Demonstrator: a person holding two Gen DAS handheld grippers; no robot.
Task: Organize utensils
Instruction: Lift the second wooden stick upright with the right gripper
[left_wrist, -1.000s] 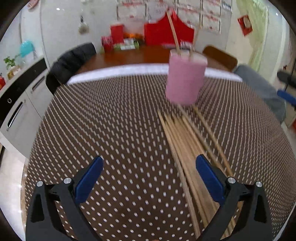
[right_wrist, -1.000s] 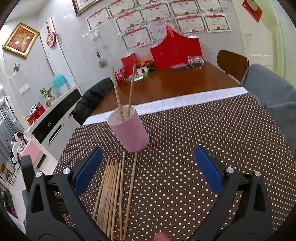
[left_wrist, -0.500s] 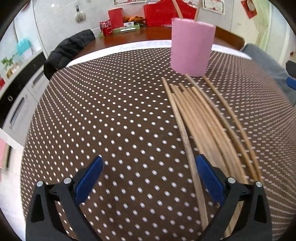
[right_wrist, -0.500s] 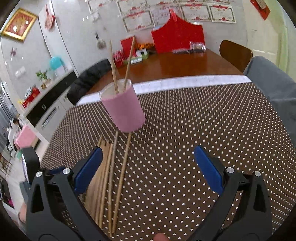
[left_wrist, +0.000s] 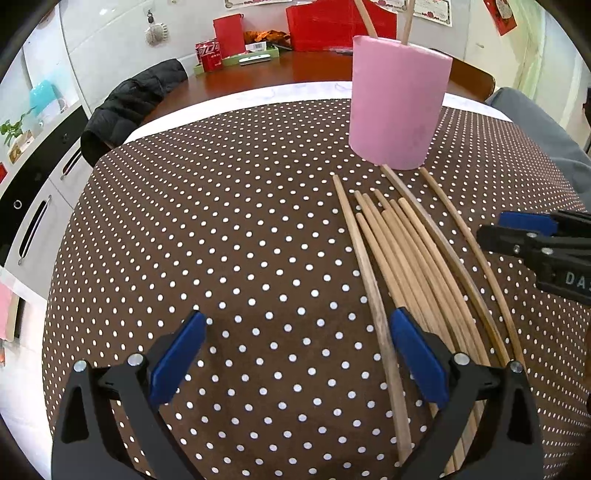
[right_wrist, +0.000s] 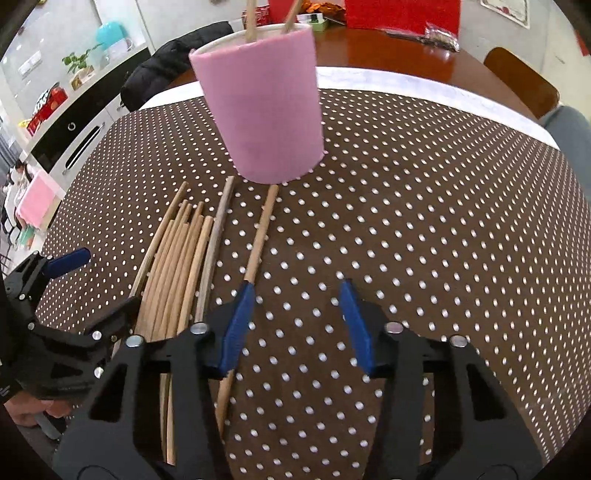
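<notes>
A pink cup (left_wrist: 397, 99) (right_wrist: 260, 103) stands upright on the brown polka-dot tablecloth (left_wrist: 221, 240) with two wooden chopsticks in it. Several loose wooden chopsticks (left_wrist: 410, 258) (right_wrist: 177, 254) lie side by side in front of the cup. My left gripper (left_wrist: 295, 354) is open and empty, low over the cloth, its right finger above the leftmost sticks. My right gripper (right_wrist: 297, 325) is open and empty, its left finger over the rightmost chopstick (right_wrist: 258, 240). The right gripper shows at the right edge of the left wrist view (left_wrist: 535, 243).
A black jacket (left_wrist: 136, 99) hangs on a chair at the far left. The bare wooden table (left_wrist: 295, 70) beyond the cloth holds red boxes (left_wrist: 225, 33) and a tray. White cabinets (left_wrist: 37, 206) stand at the left. A wooden chair (right_wrist: 524, 81) is at the far right.
Both grippers have dropped low and moved closer to the chopsticks and cup. The right gripper's jaws have narrowed. The right gripper has come into the left wrist view.
</notes>
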